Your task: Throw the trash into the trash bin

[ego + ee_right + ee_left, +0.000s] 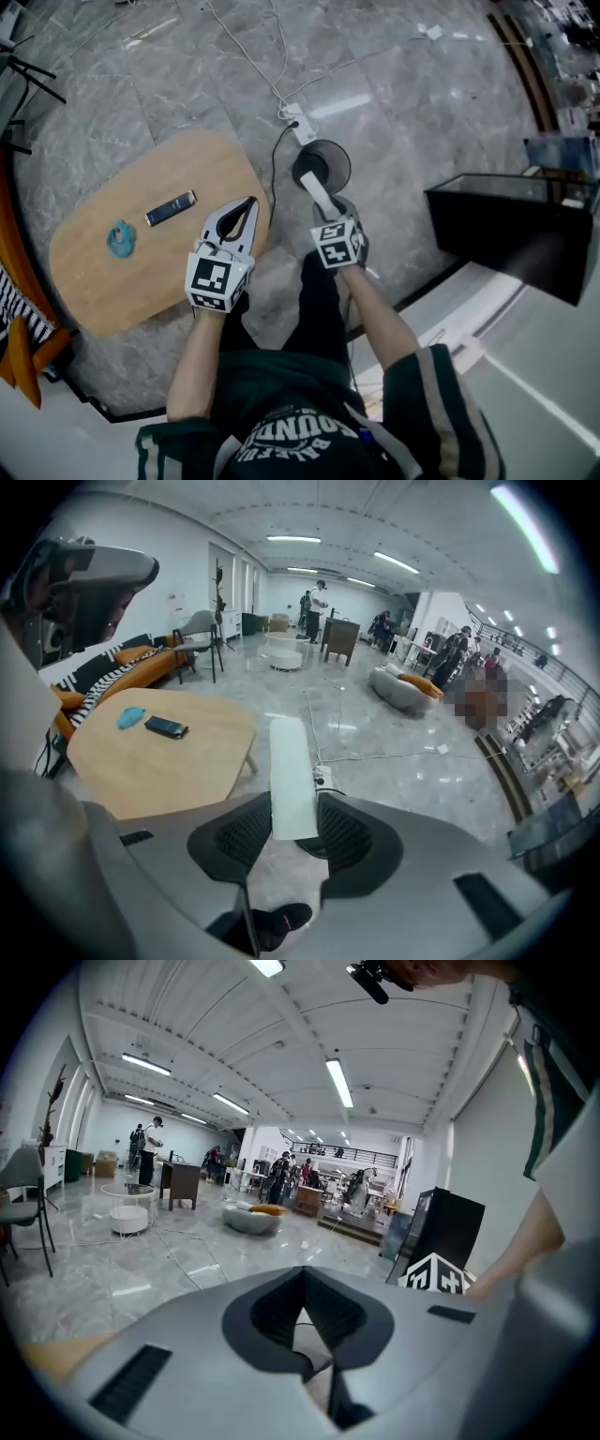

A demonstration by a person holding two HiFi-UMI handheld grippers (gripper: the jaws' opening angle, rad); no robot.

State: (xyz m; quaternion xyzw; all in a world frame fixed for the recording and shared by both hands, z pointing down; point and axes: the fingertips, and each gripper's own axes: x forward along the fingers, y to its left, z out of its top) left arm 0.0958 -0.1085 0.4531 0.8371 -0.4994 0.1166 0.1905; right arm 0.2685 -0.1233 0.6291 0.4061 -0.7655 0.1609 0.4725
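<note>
My right gripper (328,210) is shut on a long white strip of trash (317,192), which sticks out past the fingertips over the round black trash bin (328,161) on the floor. The right gripper view shows the white strip (291,780) pinched between the dark pads (247,834). My left gripper (250,202) hangs over the right edge of the wooden table (103,281), its jaw tips touching and nothing between them. A crumpled blue piece (121,238) and a flat black device (171,208) lie on the table.
A white power strip (300,122) with cables lies on the marble floor just beyond the bin. A black glass-sided box (511,230) stands to the right. An orange sofa (19,356) runs along the left edge. People (148,1147) and furniture stand far off in the hall.
</note>
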